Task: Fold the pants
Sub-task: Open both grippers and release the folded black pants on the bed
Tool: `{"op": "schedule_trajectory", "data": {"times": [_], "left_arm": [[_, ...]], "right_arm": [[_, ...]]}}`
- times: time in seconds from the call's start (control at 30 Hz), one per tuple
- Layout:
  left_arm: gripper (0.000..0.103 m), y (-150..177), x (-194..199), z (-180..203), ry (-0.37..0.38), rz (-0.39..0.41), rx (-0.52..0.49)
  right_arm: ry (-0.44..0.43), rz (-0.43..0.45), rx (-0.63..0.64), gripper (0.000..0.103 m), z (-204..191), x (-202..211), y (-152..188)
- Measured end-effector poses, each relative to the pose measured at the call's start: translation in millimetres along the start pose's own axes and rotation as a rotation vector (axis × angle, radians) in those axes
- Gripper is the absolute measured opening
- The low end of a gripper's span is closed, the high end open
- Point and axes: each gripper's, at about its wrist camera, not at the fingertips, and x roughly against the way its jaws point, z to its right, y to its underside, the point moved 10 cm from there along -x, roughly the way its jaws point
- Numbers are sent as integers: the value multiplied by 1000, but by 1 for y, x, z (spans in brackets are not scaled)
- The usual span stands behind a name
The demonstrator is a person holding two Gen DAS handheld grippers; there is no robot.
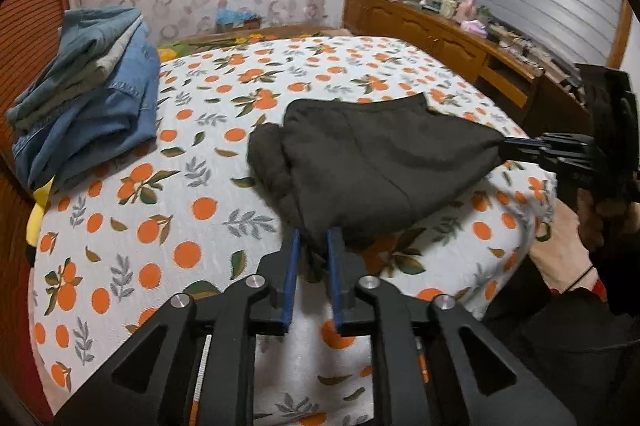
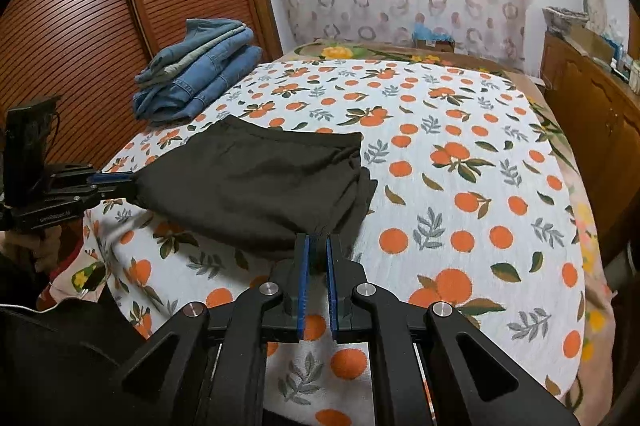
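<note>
Dark folded pants [image 1: 372,162] lie on the orange-print bedspread [image 1: 168,210], doubled over into a short, wide shape. My left gripper [image 1: 314,234] holds their near corner, with dark cloth bunched between its blue pads and a narrow gap behind. In the right wrist view the same left gripper [image 2: 134,180] has that corner drawn to a point just above the bed. My right gripper [image 2: 318,238] is shut on the other near corner of the pants [image 2: 256,182]. It also shows at the right edge of the left wrist view as the right gripper [image 1: 503,148].
A stack of folded blue jeans [image 1: 88,94] [image 2: 200,78] sits at the bed's far left, beside a slatted wooden wardrobe door [image 2: 72,26]. A wooden cabinet [image 1: 440,38] with clutter on top runs along the right wall. A person's dark sleeve is at the near edge.
</note>
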Motion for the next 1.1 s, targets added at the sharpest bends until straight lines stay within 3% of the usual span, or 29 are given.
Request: {"op": "schedule_trajectory", "data": {"times": [0.17,0.3,0.43,0.53,0.8,1.1], "left_arm": [[42,-5,-1,-4,-18,12,4],[49,-12,-4,-7,-26,21,5],[76,-21,-12,-10,-12,30,25],[77,-28,-22,-15,-23,27,45],[77,-44,-48,-22,-25,8,69],[77,-42,-73,-28,-24,-37,78]], "right_arm": [[6,5,11,7,-3,1,-2],[16,18,19,11,-3,4,-4],[37,34,15,27,1,7,-5],[55,29,10,36,6,4,-6],[59,20,12,45,8,-19,-17],[78,-50,-35,45,19,-58,-23]]}}
